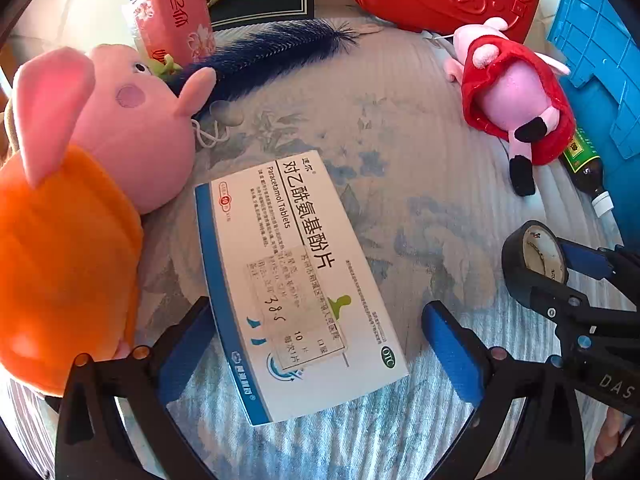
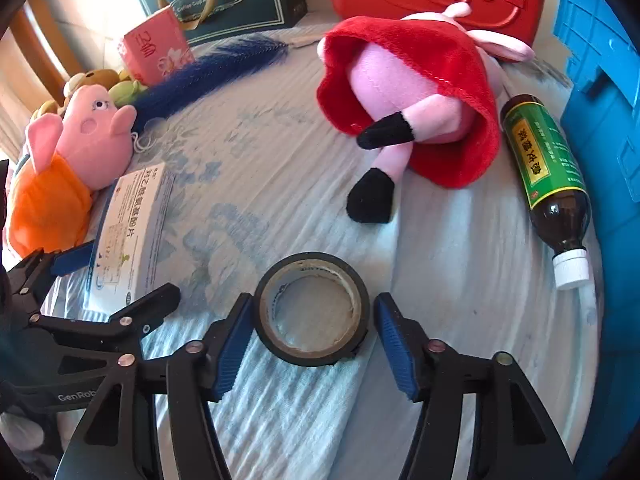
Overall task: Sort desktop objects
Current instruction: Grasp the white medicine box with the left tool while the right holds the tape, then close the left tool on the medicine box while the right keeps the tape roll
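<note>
Working through an early pick of the sort, with both tools lining up on separate things on the cloth-covered counter [image 2: 280, 184]. Hovering the left gripper [image 1: 316, 312] over the near end of the medicine box [image 1: 288, 280], jaws standing wide to either side and not touching it. Straddling the roll of black tape [image 2: 316, 354] with the right gripper [image 2: 314, 304], jaws about half open, pads just beside the ring but apparently not pressing yet. Calling next, probably, for closing squarely on the roll's outer wall and lifting straight up, and for lowering the left jaws further before pinching the box across its width. Leaving the brown bottle [image 2: 548, 172], the pig toy in orange [image 1: 80, 184] and the pig toy in red [image 2: 416, 92] lying untouched, with the blue crate [image 2: 600, 120] at the right edge looking like a likely destination. Reading on the box "Paracetamol Tablets", "对乙酰氨基酚片" and "OTC", plus a pasted slip too small to make out; reading "GenRob" and "DAS" on the tool bodies; failing to read the bottle's green label.
</note>
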